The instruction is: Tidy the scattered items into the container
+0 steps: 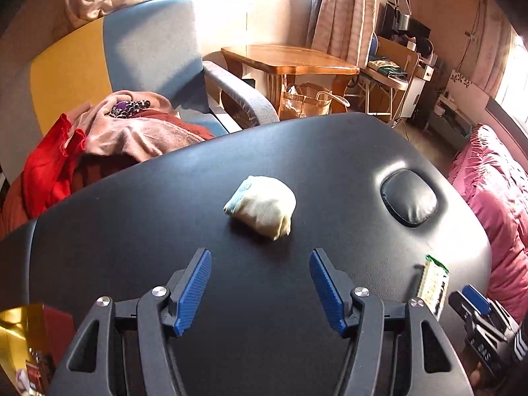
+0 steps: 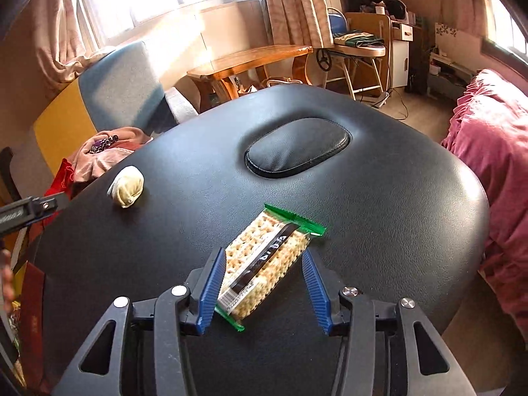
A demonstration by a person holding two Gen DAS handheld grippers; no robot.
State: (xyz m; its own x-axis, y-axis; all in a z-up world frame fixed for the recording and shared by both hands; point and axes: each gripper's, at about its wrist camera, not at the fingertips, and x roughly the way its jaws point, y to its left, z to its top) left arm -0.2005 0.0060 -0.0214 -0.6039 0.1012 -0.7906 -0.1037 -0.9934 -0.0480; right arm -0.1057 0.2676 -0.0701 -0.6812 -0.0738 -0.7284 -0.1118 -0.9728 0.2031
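In the left wrist view, the left gripper point(image 1: 260, 260) is wide apart and holds nothing. It hovers over the black padded table point(image 1: 165, 217). A rolled sock point(image 1: 262, 206), pale yellow with a light blue cuff, lies on the table just ahead of the blue pads point(image 1: 194, 292). At the right edge a cracker pack point(image 1: 433, 283) lies on the table, and the right gripper point(image 1: 475, 300) is next to it. A gold and red box point(image 1: 23, 346) shows at the bottom left corner.

In the right wrist view, the right gripper point(image 2: 264, 260) is wide apart around the cracker pack point(image 2: 264, 260), which lies diagonally on the table point(image 2: 379, 214) between the pads point(image 2: 211, 292). The left pad seems to touch the pack; the right one is apart. The sock point(image 2: 127, 188) lies well apart, near the table's left edge.
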